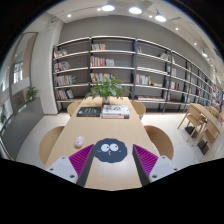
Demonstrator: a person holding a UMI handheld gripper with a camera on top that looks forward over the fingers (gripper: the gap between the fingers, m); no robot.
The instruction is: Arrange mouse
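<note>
Hovering open above the near edge of the wooden table (90,128), the gripper (110,163) frames the dark mouse (110,151) lying between its pink pads untouched, so the approach seems done; next comes lowering and closing squarely.

Library room: tall bookshelves (125,65) lining the far wall, ceiling lights (133,11) glowing overhead. Wooden table (105,135) sitting in front with curved chairs (52,142) flanking it. Potted plant (106,88) standing at the table's far end. Window (17,72) letting daylight in beside the shelves.
</note>
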